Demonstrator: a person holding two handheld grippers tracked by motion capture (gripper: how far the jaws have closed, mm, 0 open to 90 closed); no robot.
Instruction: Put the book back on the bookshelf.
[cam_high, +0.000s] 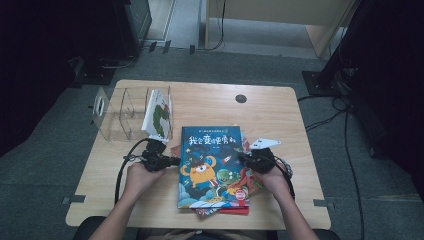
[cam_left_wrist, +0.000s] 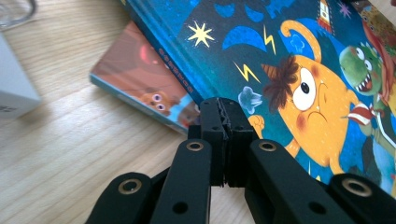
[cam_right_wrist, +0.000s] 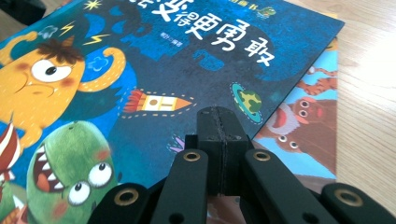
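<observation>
Wooden counter (cam_high: 280, 115) carries a book pile (cam_high: 212, 167); high view alone shows the rack (cam_high: 127, 117) holding one book (cam_high: 159, 116). Left claw (cam_left_wrist: 227, 116) and right claw (cam_right_wrist: 218, 122) are pressed together, empty.

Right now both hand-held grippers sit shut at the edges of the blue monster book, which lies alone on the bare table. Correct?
Not quite: the blue monster book tops a stack of other books, as the right gripper view shows. Both the left hand-held gripper and right hand-held gripper are shut at its edges.

Bare table (cam_high: 260, 107) lies open beyond the book stack (cam_high: 212, 167), and more along the near edge. Left rear is blocked by the clear rack (cam_high: 120, 117) holding an upright book (cam_high: 159, 116), close beside the stack's corner.
</observation>
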